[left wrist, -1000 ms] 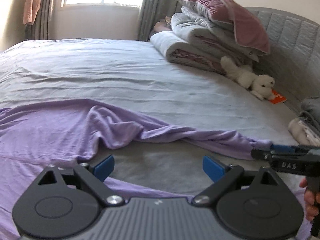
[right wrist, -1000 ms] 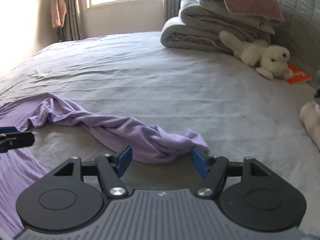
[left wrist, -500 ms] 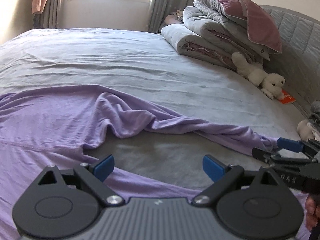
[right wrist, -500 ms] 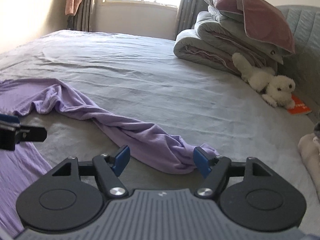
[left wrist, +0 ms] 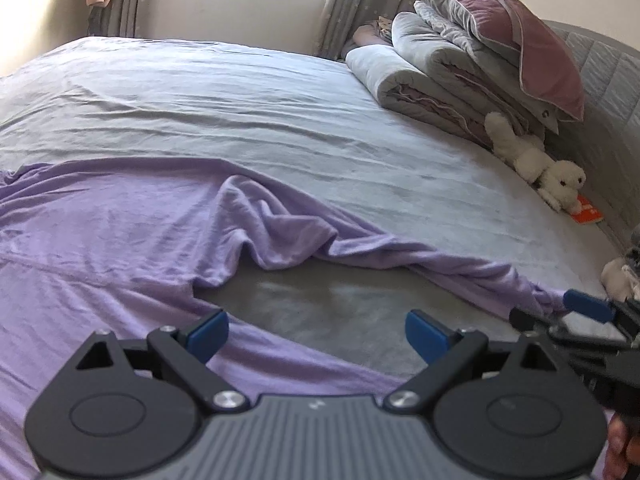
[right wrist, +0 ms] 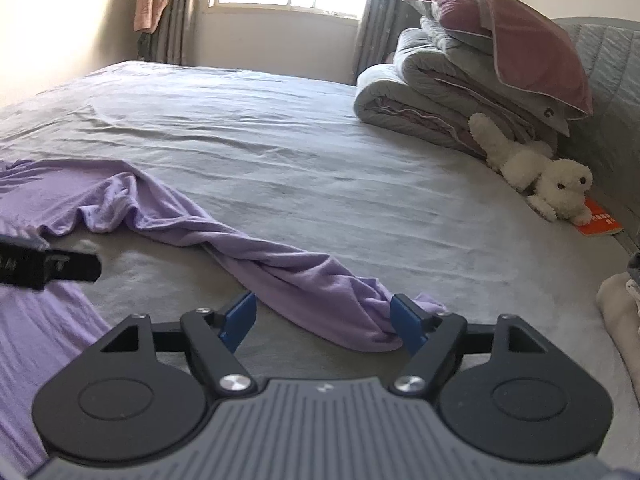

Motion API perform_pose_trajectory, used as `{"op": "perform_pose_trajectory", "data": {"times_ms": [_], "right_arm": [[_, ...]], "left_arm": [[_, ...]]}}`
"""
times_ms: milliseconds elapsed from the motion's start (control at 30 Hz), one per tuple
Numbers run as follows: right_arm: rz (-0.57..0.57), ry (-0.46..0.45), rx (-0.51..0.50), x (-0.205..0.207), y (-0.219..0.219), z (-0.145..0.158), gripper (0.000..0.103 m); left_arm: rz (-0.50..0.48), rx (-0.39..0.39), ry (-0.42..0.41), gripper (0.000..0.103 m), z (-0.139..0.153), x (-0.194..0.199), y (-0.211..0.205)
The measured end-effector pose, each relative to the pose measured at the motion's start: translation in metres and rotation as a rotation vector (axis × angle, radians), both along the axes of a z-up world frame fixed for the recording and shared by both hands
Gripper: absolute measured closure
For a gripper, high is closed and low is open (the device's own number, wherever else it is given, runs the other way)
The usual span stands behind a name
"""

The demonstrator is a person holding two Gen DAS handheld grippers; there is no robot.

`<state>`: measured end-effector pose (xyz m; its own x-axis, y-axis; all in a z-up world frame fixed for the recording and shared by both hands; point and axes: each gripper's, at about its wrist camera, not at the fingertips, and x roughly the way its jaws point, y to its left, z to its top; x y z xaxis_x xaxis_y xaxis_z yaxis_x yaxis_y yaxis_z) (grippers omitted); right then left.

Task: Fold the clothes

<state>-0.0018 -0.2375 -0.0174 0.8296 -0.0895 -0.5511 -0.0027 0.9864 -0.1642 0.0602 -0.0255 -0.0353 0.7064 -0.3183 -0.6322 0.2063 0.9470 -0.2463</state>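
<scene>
A lilac garment (left wrist: 120, 232) lies spread across the grey bed sheet (left wrist: 240, 112), its long sleeve (right wrist: 280, 272) trailing to the right in a twisted rope. My right gripper (right wrist: 322, 322) straddles the sleeve's bunched end. Its jaws are opening: the cloth lies between the blue pads, brushing the right one and well apart from the left. In the left wrist view that gripper (left wrist: 580, 312) shows at the right edge by the sleeve tip. My left gripper (left wrist: 316, 330) stands open and holds nothing, low over bare sheet beside the garment's near edge. One of its fingers (right wrist: 72, 267) shows in the right wrist view.
Folded duvets with a mauve pillow (left wrist: 480, 60) are stacked at the far right by the padded headboard (left wrist: 608, 80). A white plush dog (left wrist: 536, 160) and an orange booklet (left wrist: 588, 214) lie below them. A cream cloth pile (right wrist: 620, 312) sits at the right edge. A hand (left wrist: 624, 448) holds the right gripper.
The right gripper's pads have drawn wider apart around the sleeve end, and the sleeve lies slacker on the sheet. Both views have tilted as the wrists rolled. The left gripper stays open.
</scene>
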Motion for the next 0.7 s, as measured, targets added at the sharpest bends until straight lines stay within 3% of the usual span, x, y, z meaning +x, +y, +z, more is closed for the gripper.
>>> {"op": "perform_pose_trajectory", "data": {"times_ms": [200,333,533,600,700], "right_arm": [[0.039,0.011,0.001,0.006,0.004,0.014,0.026],[0.062,0.006,0.014,0.019,0.003,0.021,0.026],[0.093,-0.004,-0.010,0.047,0.000,0.020,0.027],[0.103,-0.012,-0.008,0.055,-0.004,0.014,0.027],[0.120,0.012,0.069,0.066,-0.014,0.002,0.034]], "left_arm": [[-0.030,-0.021,-0.058,0.007,0.016,0.008,0.005],[-0.034,-0.005,-0.053,0.009,0.012,0.017,0.006],[-0.031,-0.037,0.017,0.026,-0.005,0.038,0.013],[-0.027,-0.072,0.034,0.037,-0.011,0.044,0.018],[-0.037,-0.087,0.013,0.046,-0.015,0.047,0.021]]}}
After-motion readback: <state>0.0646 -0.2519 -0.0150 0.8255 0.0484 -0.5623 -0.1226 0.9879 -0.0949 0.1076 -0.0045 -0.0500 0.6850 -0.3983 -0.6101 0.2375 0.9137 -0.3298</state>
